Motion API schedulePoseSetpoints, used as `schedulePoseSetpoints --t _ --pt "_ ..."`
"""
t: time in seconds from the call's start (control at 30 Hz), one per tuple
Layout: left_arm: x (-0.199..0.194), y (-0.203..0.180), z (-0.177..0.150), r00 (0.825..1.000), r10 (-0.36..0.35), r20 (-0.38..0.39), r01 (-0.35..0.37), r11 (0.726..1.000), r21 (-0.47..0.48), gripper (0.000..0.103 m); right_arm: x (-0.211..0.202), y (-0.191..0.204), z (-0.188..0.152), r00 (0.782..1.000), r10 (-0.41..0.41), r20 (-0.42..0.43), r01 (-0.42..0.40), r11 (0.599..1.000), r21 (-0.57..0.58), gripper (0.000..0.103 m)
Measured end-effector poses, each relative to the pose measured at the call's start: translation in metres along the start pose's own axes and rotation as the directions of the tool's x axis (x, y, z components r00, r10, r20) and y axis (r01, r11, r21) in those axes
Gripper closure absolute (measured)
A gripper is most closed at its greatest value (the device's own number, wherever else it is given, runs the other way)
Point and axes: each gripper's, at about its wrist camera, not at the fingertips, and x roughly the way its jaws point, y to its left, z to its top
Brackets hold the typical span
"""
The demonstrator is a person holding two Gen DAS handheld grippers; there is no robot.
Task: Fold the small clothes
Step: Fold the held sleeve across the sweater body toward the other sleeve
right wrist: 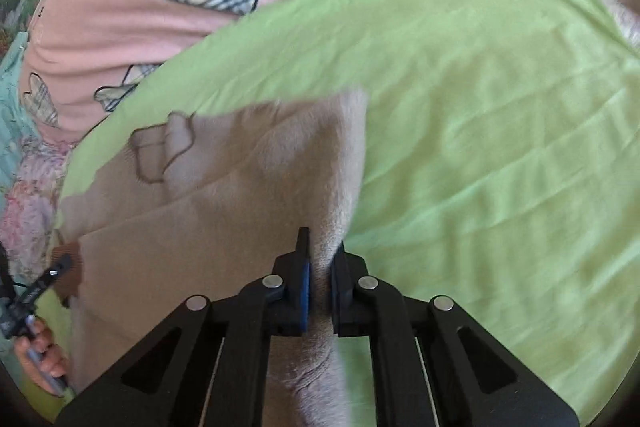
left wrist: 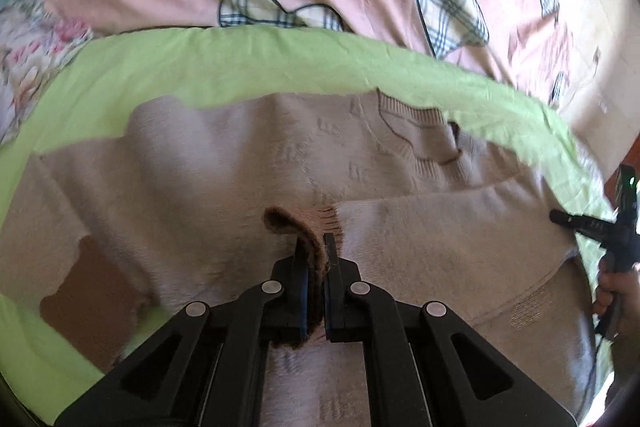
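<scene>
Your left gripper (left wrist: pixel 316 247) pinches sweater (left wrist: pixel 200 163) brown cuff (left wrist: pixel 308 239); right gripper (right wrist: pixel 320 247) pinches sweater's edge over green sheet (right wrist: pixel 480 107).

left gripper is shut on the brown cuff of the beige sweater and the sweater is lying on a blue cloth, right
Not quite. The cloth under the beige sweater is light green, not blue; both wrist views show it. The rest holds: in the left wrist view, the left gripper is shut on the sweater's brown cuff.
</scene>
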Motion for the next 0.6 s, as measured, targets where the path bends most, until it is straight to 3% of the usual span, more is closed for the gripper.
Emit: schedulePoseSetpoints --t 0.1,0.2,0.23,0.37,0.47,0.6 --pt "0.017 0.006 -0.007 0.996 0.076 -0.049 -0.075 0.997 0.009 0.099 0.010 0.003 -0.006 0.999 -0.035 -0.021 0.035 0.999 -0.032 0.095" --pt "0.013 0.021 -0.013 0.997 0.032 -0.068 -0.035 0.999 -0.039 0.095 0.003 0.000 -0.007 1.000 -0.009 -0.006 0.009 1.000 0.020 0.094" --pt "0.006 0.024 -0.014 0.998 0.034 -0.057 -0.036 0.999 -0.041 0.091 -0.001 -0.001 -0.008 1.000 -0.011 0.004 0.011 0.999 0.039 0.088" --pt "-0.020 0.034 -0.023 0.998 0.060 -0.028 -0.062 0.997 -0.046 0.087 -0.029 0.004 -0.015 0.999 0.021 0.047 -0.024 0.998 0.059 0.086" --pt "-0.039 0.045 -0.034 0.996 0.087 -0.017 -0.088 0.994 -0.069 0.074 -0.050 0.019 -0.028 0.995 0.076 0.065 -0.078 0.996 0.033 0.070" --pt "-0.065 0.065 -0.050 0.993 0.122 -0.003 -0.122 0.986 -0.115 0.057 -0.061 0.049 -0.052 0.987 0.154 0.035 -0.153 0.988 -0.018 0.067"
